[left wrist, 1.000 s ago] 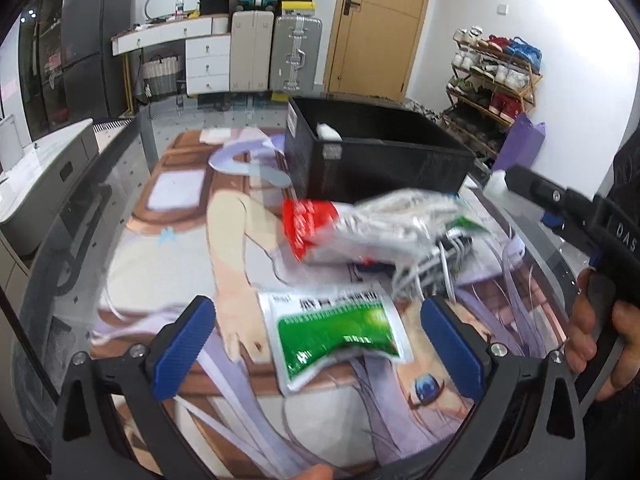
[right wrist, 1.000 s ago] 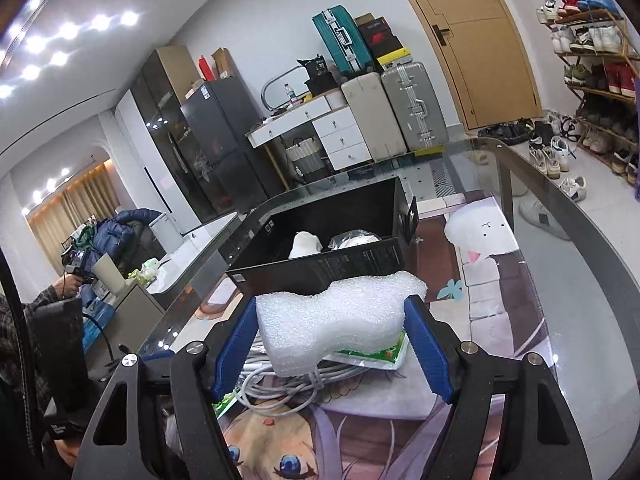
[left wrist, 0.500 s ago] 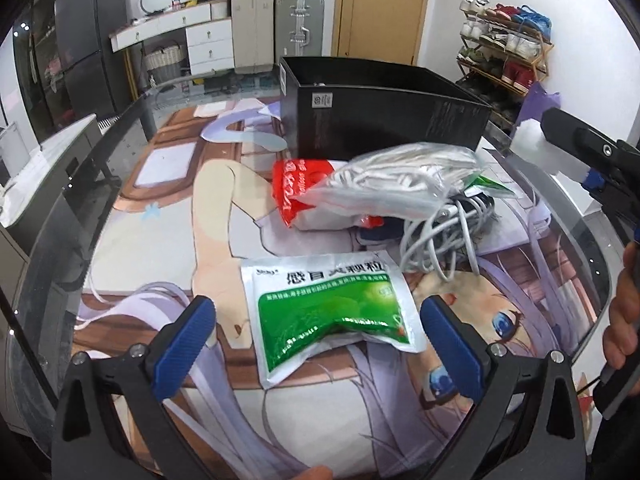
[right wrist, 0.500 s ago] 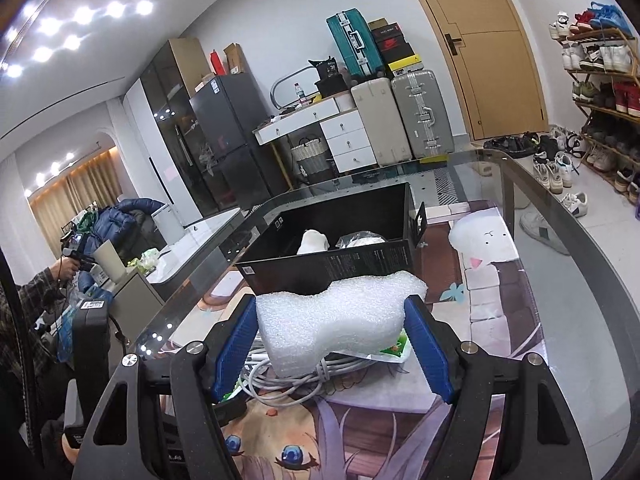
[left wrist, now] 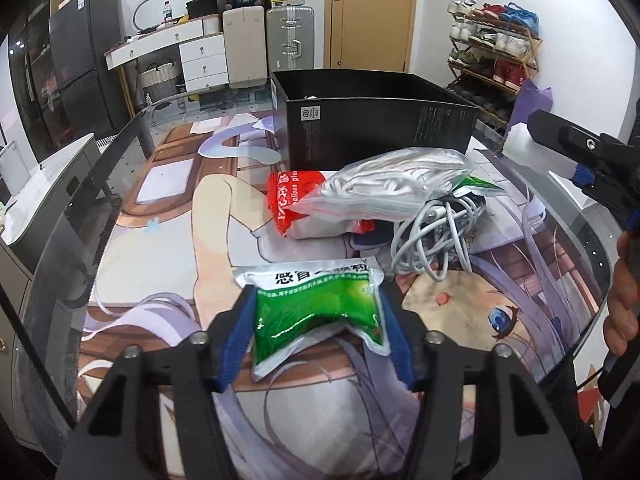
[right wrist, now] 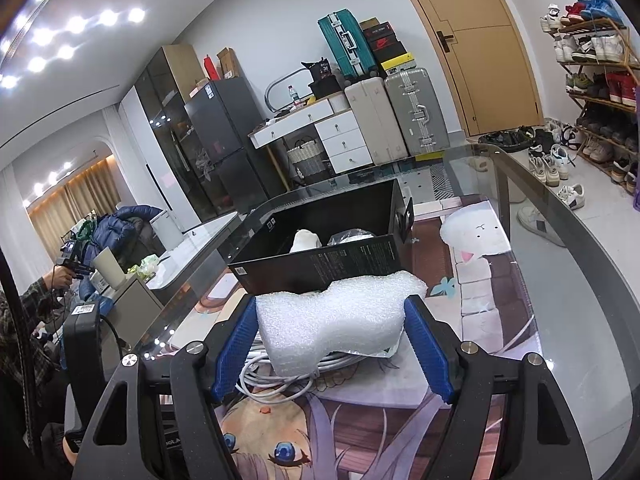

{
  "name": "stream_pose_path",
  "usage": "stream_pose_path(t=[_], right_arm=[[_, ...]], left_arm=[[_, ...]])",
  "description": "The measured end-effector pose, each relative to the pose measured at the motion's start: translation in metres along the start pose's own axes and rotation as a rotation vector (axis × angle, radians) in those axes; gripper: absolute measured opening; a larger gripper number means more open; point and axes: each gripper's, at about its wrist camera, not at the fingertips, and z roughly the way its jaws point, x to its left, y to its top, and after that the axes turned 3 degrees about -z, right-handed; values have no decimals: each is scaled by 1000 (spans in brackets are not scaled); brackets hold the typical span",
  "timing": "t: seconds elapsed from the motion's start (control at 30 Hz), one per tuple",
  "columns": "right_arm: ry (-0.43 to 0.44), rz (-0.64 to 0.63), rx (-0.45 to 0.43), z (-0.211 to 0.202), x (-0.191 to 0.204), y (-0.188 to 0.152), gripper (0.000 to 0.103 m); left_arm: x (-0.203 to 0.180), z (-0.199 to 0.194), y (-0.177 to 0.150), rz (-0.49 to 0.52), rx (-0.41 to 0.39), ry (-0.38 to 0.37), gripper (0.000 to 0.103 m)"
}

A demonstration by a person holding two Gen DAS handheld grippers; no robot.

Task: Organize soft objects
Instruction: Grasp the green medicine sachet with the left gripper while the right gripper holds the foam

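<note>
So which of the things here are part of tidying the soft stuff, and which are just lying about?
Job:
green pouch between the closing left claw
white foam in the right claw
black box

Lying about:
suitcases
shoe rack
fridge

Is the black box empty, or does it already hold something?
Not empty. The right wrist view looks over the black box rim: a white lump and a clear plastic bag lie inside.

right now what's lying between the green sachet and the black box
In the left wrist view, a red pouch, a clear bag of white cable and loose grey cables lie between the green sachet and the black box.
</note>
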Motion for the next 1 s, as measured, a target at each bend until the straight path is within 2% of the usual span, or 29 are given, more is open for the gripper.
stream_pose_path(t=[0.17, 0.4, 0.73, 1.0], right_arm=[[4, -5, -5, 0, 3, 1, 74], [10, -14, -10, -1, 5, 2, 74], [17, -15, -19, -3, 8, 4, 74], [27, -34, -21, -3, 14, 6, 74]], left_arm=[[5, -7, -4, -15, -10, -6, 46], [7, -23, -2, -22, -53, -21, 46], [26, -44, 17, -101, -137, -74, 46], [30, -57, 35, -115, -191, -96, 46]])
